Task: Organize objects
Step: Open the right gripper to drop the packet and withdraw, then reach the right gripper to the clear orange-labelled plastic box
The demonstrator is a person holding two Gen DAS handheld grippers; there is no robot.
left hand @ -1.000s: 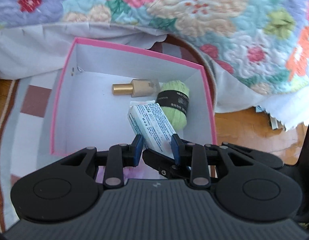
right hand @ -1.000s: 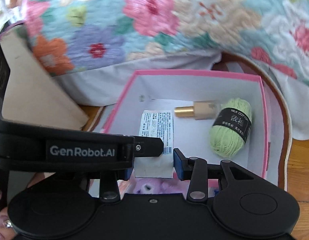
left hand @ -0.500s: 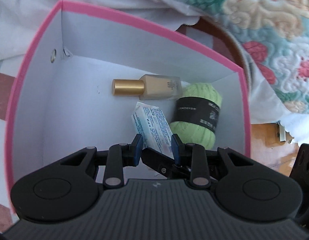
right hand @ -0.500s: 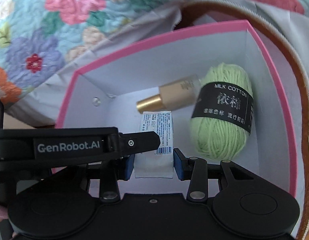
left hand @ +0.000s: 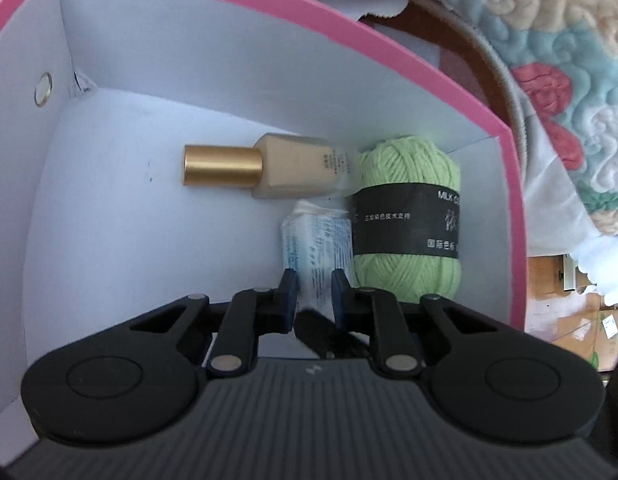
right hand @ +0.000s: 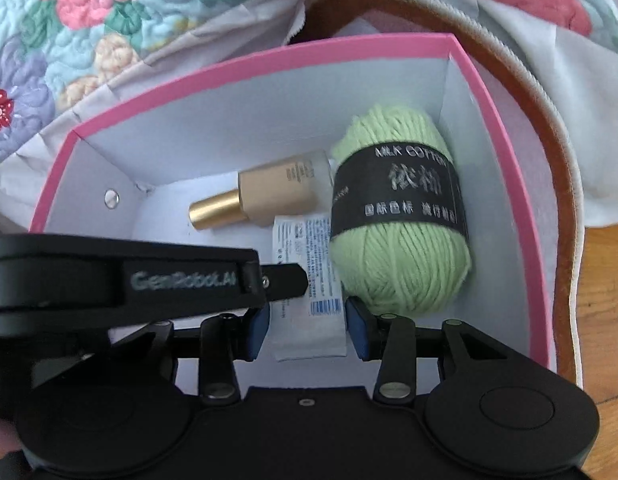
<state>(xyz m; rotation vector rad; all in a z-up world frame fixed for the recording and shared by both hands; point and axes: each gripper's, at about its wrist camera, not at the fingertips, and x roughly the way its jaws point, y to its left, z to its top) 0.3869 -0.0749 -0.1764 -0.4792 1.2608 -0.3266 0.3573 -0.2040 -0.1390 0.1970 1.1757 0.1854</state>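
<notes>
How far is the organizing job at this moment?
Done: the bottle and yarn lie in the pink box. In hand: the packet is low inside the box, left gripper shut on it; the right gripper has been opening around its end. Left: release and withdraw.

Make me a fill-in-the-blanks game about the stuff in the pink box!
1. The ball of yarn is light ____.
2. The bottle lying on its side has a ____ cap.
3. The box has a ____ rim.
4. The left gripper is shut on the white ____.

Missing words: green; gold; pink; packet.
</notes>
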